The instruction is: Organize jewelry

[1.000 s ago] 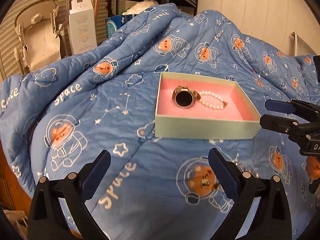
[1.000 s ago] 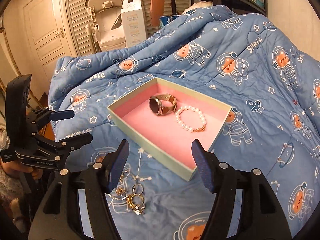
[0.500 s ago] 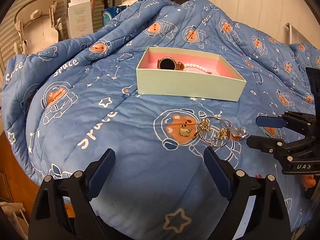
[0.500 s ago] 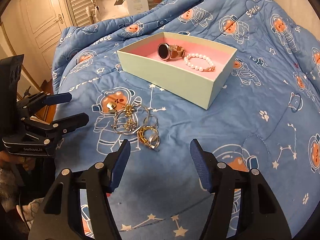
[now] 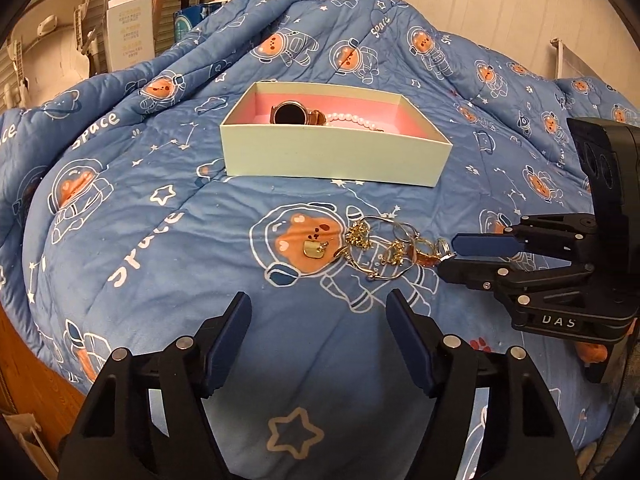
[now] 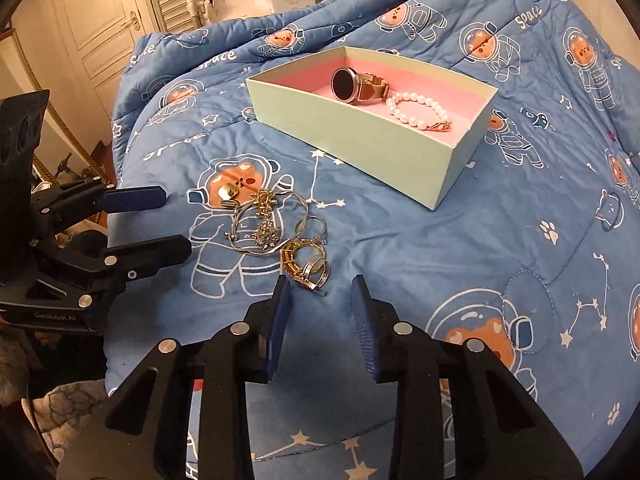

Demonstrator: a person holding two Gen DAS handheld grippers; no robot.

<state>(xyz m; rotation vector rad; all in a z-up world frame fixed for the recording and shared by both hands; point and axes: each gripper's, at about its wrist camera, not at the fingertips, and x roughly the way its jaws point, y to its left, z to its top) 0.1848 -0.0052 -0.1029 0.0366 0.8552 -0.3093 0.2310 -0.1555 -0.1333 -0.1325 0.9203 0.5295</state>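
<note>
Right wrist view: right gripper spread, low centre, just beside the jewelry pile on the blanket. Left gripper spread too — frame left. Box above centre, holding watch and pearl bracelet.

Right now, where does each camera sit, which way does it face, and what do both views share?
Left wrist: on the left gripper, facing across the blue space-print quilt toward the mint-green pink-lined box; its own jaws show, and the right gripper at right.
Right wrist: on the right gripper, low over the gold ring pile; the left gripper shows at left.
Shared: box, quilt, loose gold jewelry.
</note>
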